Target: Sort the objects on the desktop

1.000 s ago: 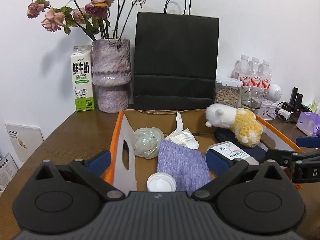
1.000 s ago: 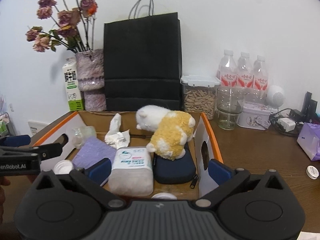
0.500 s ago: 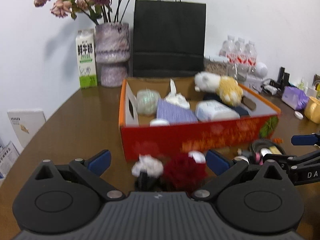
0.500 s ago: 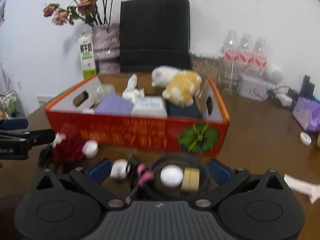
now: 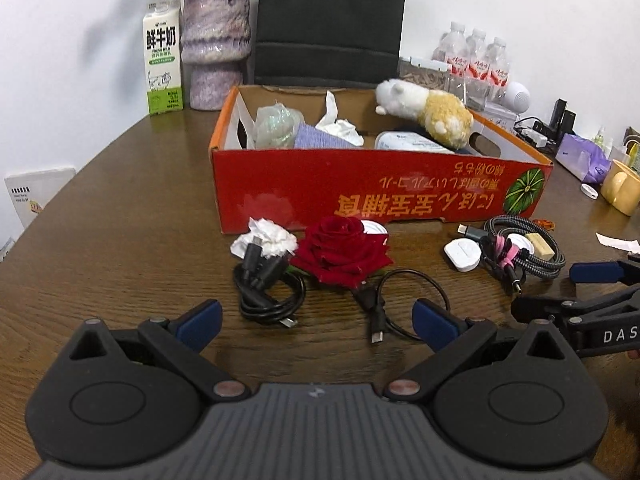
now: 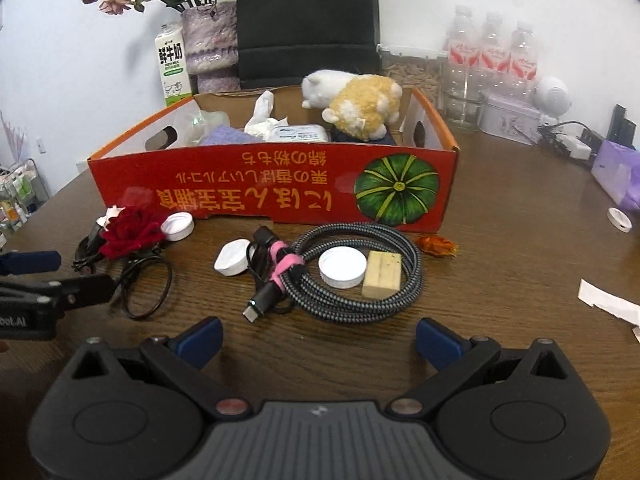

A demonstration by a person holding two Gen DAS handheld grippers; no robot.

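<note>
Change since a second ago: both tools have pulled back from over the box and now sit low above the near tabletop, so the loose items in front of the box are in view.
Tabletop: dark wood, curved left edge, bare room on the left and between tools and items.
Box: red cardboard, open top, its front wall just behind the loose items; it holds a plush toy, wipes pack, tissue and cloth.
Braided cable: coiled before the right tool, ringing a white cap and a wooden block.
Black cable: looped before the left tool, beside a red rose and crumpled tissue.
Left tool: jaws wide, holding nothing, above bare wood near the black cable.
Right tool: jaws wide, holding nothing, just short of the braided cable.
</note>
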